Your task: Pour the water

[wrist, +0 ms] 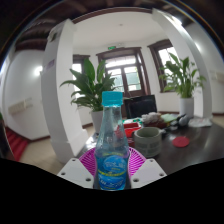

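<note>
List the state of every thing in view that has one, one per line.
water bottle: upright, blue cap on, between the gripper fingers
gripper: about the bottle; grip not discernible
cup: upright on the table, beyond the bottle, contents not visible
potted plant: upright, behind the bottle
second potted plant: upright, in a white pot

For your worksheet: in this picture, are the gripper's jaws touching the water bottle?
Touching. The gripper view shows the water bottle between the jaws, both pink pads pressed against its sides, no gap visible.
</note>
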`<state>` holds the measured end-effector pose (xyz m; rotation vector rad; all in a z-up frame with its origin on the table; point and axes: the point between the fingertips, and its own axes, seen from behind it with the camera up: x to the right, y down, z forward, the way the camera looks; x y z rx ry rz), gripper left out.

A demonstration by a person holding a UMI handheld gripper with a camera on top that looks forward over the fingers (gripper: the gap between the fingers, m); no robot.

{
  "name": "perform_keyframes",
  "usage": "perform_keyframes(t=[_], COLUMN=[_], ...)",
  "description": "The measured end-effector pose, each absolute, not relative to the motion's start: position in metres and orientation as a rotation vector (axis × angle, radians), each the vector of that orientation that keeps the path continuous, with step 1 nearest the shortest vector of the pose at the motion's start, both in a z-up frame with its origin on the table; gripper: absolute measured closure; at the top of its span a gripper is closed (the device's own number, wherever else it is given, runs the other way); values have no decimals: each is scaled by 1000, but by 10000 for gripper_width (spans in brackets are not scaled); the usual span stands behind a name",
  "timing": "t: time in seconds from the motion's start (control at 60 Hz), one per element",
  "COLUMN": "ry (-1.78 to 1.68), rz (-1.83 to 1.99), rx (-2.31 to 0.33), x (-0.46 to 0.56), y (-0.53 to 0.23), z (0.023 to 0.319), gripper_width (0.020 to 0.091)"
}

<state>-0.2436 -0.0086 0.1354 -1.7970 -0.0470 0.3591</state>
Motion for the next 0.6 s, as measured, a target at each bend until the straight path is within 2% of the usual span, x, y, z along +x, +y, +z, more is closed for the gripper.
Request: perform_keyframes(t=[0.117, 0.25, 0.267, 0.467, 0.6], ry=[131, 476, 523, 1020, 1262], rz=[630, 1008, 1056, 1446, 1635], rx=[-1816, -1702, -1713, -1397, -1201], x=[-307, -343, -331, -335, -329], y=[24, 51, 67, 82, 86], z=[139, 181, 193, 233, 243], gripper_width=[737, 736, 736, 726, 726])
